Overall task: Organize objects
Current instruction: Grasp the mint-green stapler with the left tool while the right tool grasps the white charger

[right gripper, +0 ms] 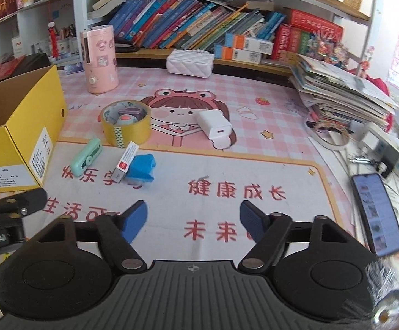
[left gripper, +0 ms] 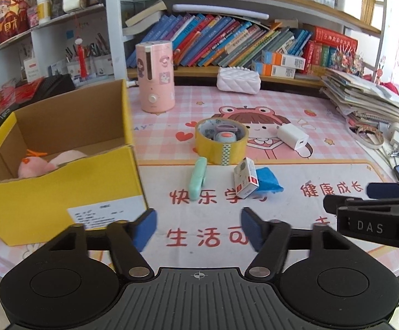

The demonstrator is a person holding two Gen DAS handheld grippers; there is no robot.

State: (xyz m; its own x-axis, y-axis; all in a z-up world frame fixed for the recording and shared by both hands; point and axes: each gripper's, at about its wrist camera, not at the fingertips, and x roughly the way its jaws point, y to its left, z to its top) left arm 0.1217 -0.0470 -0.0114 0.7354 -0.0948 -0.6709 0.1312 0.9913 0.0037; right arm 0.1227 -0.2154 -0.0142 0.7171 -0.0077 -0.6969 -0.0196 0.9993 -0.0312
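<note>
Left gripper (left gripper: pixel 198 228) and right gripper (right gripper: pixel 193 218): jaws part-way apart, nothing between them. Ahead of both: mint stapler (left gripper: pixel 198 179), small white box (left gripper: pixel 246 177) on blue cloth (left gripper: pixel 268 180), then tape roll (left gripper: pixel 220 140). Yellow carton (left gripper: pixel 62 165) left of the left gripper.

Ahead of your jaws you have one tape roll (left gripper: pixel 220 144), one mint stapler (left gripper: pixel 197 178), one small staple box (left gripper: pixel 246 177), one blue sponge (left gripper: pixel 268 180), one white charger (left gripper: pixel 292 137), and one yellow box (left gripper: pixel 62 192) to their left.

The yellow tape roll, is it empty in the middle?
No, a small grey gadget with an orange button sits inside the yellow tape roll.
</note>
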